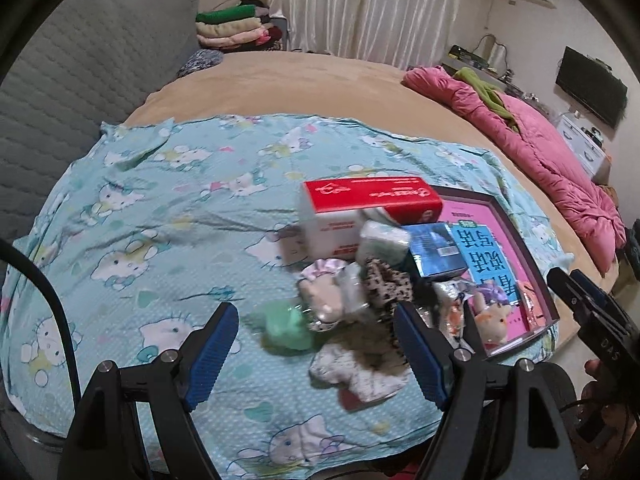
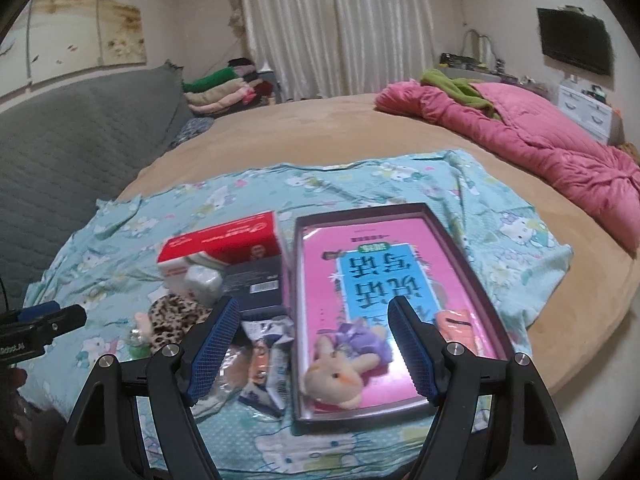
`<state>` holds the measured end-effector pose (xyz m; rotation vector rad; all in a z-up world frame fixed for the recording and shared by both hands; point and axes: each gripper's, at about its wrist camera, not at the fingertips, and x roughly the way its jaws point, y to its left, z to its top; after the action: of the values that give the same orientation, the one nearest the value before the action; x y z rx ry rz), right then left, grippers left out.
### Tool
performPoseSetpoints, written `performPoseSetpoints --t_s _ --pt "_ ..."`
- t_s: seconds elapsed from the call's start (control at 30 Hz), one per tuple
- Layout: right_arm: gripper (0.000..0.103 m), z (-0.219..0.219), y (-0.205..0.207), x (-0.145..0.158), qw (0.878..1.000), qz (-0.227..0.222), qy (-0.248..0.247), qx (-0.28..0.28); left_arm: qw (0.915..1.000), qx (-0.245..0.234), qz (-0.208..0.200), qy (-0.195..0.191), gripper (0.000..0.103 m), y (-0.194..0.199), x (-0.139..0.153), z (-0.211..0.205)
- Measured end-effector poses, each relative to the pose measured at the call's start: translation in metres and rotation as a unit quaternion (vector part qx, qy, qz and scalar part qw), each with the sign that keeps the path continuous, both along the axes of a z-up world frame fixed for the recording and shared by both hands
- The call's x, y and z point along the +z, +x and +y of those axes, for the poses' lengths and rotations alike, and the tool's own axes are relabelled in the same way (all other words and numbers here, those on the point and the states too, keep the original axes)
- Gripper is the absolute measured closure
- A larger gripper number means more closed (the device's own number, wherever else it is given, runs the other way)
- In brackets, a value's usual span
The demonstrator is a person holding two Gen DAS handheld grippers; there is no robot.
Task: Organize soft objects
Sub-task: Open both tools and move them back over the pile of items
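A pile of small soft things lies on the cat-print sheet [image 1: 160, 216]: a green plush [image 1: 286, 326], a leopard scrunchie [image 1: 386, 284], a pale plush in a bag [image 1: 324, 292] and a white patterned pouch [image 1: 360, 376]. My left gripper [image 1: 316, 354] hangs open above this pile, nothing between its blue pads. A dark-rimmed pink tray [image 2: 472, 248] holds a cream and purple rabbit plush [image 2: 344, 364] and an orange item [image 2: 454, 322]. My right gripper [image 2: 314, 346] is open over the tray's near end, above the rabbit. The right gripper's tip [image 1: 580, 296] shows in the left wrist view.
A red and white box [image 1: 360, 204], a dark blue box [image 2: 256, 284] and snack packets [image 2: 268, 360] sit beside the tray. The tan bed [image 2: 304, 136] stretches behind, with a pink quilt [image 2: 552, 152] at right, a grey headboard [image 1: 80, 80] at left and folded clothes [image 1: 236, 28].
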<state>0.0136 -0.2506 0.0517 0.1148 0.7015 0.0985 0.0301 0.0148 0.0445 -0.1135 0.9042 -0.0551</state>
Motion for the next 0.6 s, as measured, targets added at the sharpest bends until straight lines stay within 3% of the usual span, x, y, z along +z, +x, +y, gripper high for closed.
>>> performPoseSetpoints --t_s 0.6 --pt "0.025 0.069 -0.003 -0.019 0.994 0.013 -0.021 0.108 0.9985 -0.007 0.051 -0.016 0.024 -0.003 -0.048 0.01"
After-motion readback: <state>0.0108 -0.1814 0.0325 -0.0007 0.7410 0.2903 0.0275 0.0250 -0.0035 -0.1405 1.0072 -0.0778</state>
